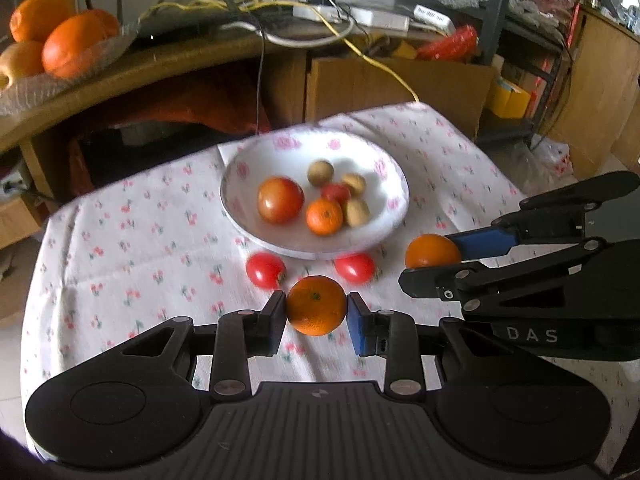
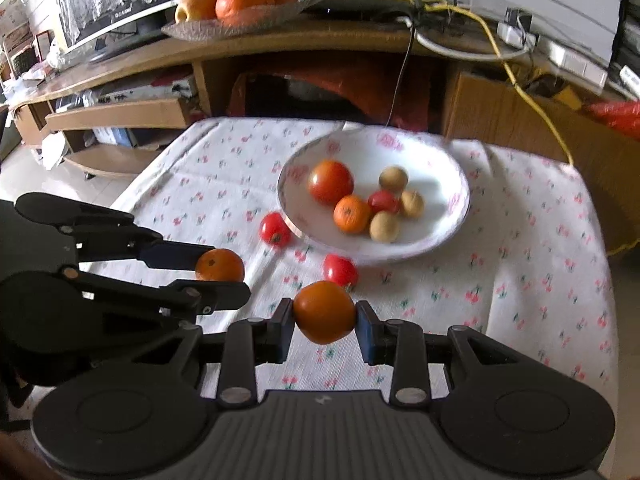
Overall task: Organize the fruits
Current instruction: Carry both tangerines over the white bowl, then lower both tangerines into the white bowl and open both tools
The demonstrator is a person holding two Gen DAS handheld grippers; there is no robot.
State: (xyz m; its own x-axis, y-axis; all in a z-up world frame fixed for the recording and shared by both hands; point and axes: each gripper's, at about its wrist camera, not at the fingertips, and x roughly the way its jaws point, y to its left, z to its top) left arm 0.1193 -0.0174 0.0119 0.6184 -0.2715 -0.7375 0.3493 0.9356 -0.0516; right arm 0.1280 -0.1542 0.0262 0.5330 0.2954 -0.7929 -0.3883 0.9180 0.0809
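Observation:
My left gripper (image 1: 316, 306) is shut on a small orange (image 1: 316, 305) and holds it above the floral tablecloth, in front of the white bowl (image 1: 240, 164). My right gripper (image 2: 325, 313) is shut on another small orange (image 2: 325, 312), beside the left one. Each gripper shows in the other's view: the right one (image 1: 434, 262) with its orange (image 1: 432, 250), the left one (image 2: 220, 276) with its orange (image 2: 220, 265). The bowl (image 2: 448, 160) holds a large tomato (image 1: 280, 199), a small orange (image 1: 324, 216), a small tomato and three brown longans. Two small tomatoes (image 1: 265, 269) (image 1: 354, 266) lie on the cloth in front of the bowl.
A wooden desk (image 1: 160, 68) stands behind the table with a glass dish of big oranges (image 1: 68, 46), cables and power strips. Cardboard boxes (image 1: 396, 88) sit behind the table's far edge. The tablecloth (image 1: 120, 240) drops off at the left and right sides.

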